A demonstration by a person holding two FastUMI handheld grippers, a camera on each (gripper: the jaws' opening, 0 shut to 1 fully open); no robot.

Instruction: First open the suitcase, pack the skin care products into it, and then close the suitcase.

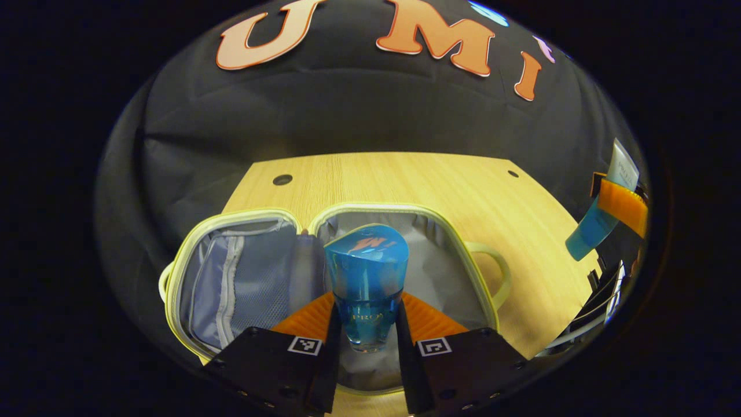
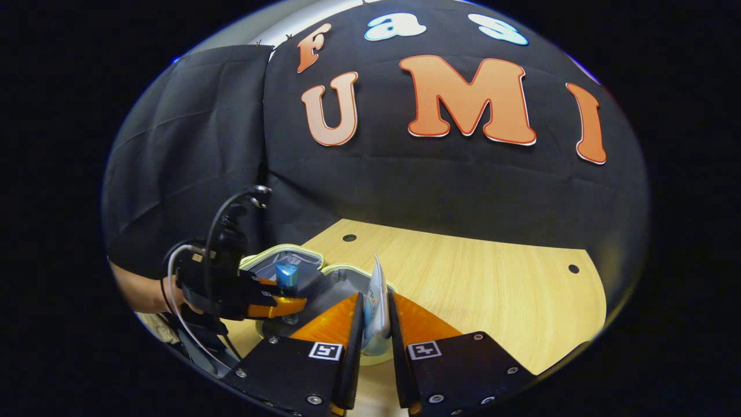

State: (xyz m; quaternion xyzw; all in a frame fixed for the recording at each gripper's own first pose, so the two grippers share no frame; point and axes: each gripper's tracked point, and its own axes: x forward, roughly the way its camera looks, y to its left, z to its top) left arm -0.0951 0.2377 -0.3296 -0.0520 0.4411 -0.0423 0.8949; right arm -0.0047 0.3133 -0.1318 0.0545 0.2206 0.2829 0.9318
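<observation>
The suitcase (image 1: 463, 243) lies open on the wooden table, pale-rimmed with a grey lining and a mesh pocket (image 1: 237, 284) in its left half. My left gripper (image 1: 366, 324) is shut on a blue bottle (image 1: 366, 278), held upright above the right half. At the right edge of the left gripper view, the right gripper (image 1: 622, 205) holds a white and blue tube (image 1: 596, 226). In the right gripper view, my right gripper (image 2: 375, 324) is shut on that tube (image 2: 377, 301), beside the suitcase (image 2: 283, 252). The left gripper (image 2: 272, 301) with the blue bottle (image 2: 287, 275) is over the case there.
The wooden table (image 1: 440, 185) stretches behind and to the right of the suitcase, with small dark holes (image 1: 282, 179) near its far edge. A side handle (image 1: 495, 269) sticks out of the case on the right. A person's arm (image 2: 145, 292) holds the left gripper.
</observation>
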